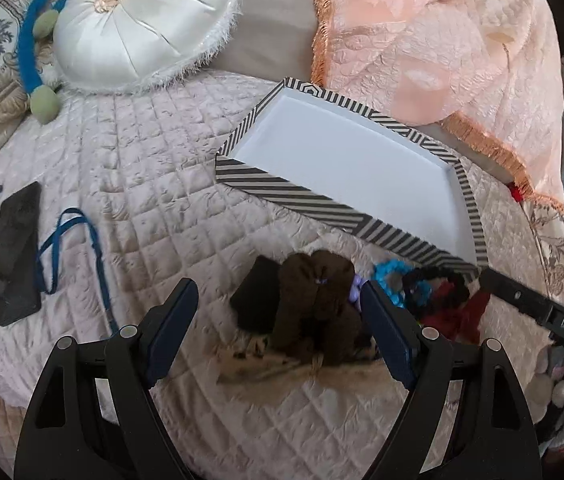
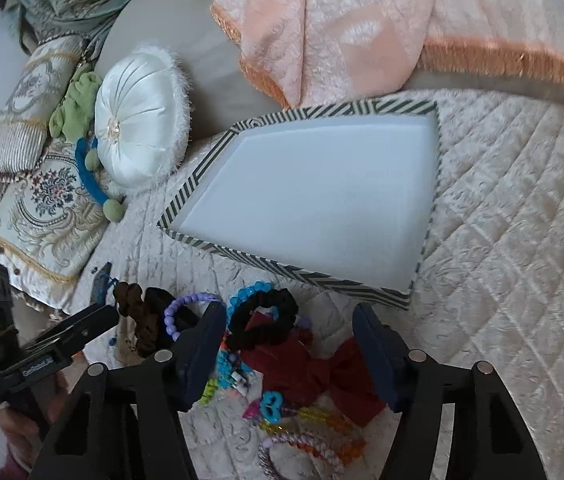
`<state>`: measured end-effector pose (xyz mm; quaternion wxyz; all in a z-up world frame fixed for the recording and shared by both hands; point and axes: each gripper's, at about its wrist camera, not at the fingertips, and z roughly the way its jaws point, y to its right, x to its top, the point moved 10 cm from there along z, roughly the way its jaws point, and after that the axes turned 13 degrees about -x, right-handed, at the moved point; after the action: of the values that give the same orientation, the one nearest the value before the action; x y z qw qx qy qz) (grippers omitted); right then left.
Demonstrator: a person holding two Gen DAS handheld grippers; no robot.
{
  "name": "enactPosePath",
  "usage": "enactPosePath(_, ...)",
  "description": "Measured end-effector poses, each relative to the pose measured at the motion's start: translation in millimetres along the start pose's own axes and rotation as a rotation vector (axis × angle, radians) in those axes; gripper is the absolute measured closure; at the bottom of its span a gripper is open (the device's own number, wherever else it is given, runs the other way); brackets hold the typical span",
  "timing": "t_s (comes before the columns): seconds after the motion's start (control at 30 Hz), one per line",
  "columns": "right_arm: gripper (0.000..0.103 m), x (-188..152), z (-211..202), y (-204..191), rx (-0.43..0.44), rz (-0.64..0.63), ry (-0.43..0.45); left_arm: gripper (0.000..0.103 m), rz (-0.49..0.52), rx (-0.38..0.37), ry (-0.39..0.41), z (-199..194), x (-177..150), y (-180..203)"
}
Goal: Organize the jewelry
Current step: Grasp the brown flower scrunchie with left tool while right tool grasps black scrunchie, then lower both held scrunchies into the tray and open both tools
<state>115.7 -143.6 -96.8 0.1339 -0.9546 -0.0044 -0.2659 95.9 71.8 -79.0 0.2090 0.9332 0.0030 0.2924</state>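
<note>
A white tray with a black-and-white striped rim lies on the quilted bed with nothing in it. In front of it lies a pile of accessories. My left gripper is open over a brown scrunchie, with a blue bead bracelet and a black scrunchie to its right. My right gripper is open over a dark red bow and the black scrunchie. A purple bead bracelet and colourful bead pieces lie around them.
A black phone and a blue cord lie on the quilt at the left. A white round cushion and a peach fringed blanket lie behind the tray. The left gripper's body shows at the right wrist view's left.
</note>
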Motion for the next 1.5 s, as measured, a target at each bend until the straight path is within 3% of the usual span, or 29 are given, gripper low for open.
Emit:
enactPosePath(0.1,0.047,-2,11,-7,0.021,-0.021,-0.041,0.02,-0.017,-0.012,-0.01,7,4,-2)
enactPosePath(0.17,0.056,-3,20,-11,0.034,-0.03,-0.069,0.02,-0.032,-0.029,-0.02,10,5,-2)
enactPosePath(0.23,0.073,-5,28,-12,0.05,-0.025,-0.089,0.023,-0.036,-0.053,-0.019,13,7,1)
enactPosePath(0.3,0.086,-5,32,-13,0.063,-0.016,-0.094,0.045,-0.026,-0.066,-0.024,15,8,5)
enactPosePath(0.33,0.092,-5,31,-14,0.07,-0.013,-0.093,0.063,-0.029,-0.08,-0.044,18,6,8)
enactPosePath(0.37,0.093,-5,28,-14,0.08,-0.011,-0.092,0.074,-0.044,-0.1,-0.06,20,4,9)
enactPosePath(0.5,0.095,1,8,-26,0.11,-0.037,-0.037,0.085,-0.051,-0.104,-0.049,13,4,12)
enactPosePath(0.77,0.095,22,-39,-47,0.169,-0.06,0.075,0.09,-0.024,-0.084,0.022,-30,20,18)
enactPosePath(1.1,0.095,43,-61,-43,0.135,-0.066,0.149,0.09,0.03,-0.062,0.104,-62,64,36)
enactPosePath(1.3,0.095,67,-49,-23,0.083,-0.022,0.174,0.091,0.065,-0.05,0.14,-50,108,50)
enactPosePath(1.5,0.095,85,-14,-4,0.034,0.043,0.166,0.091,0.07,-0.047,0.098,8,144,48)
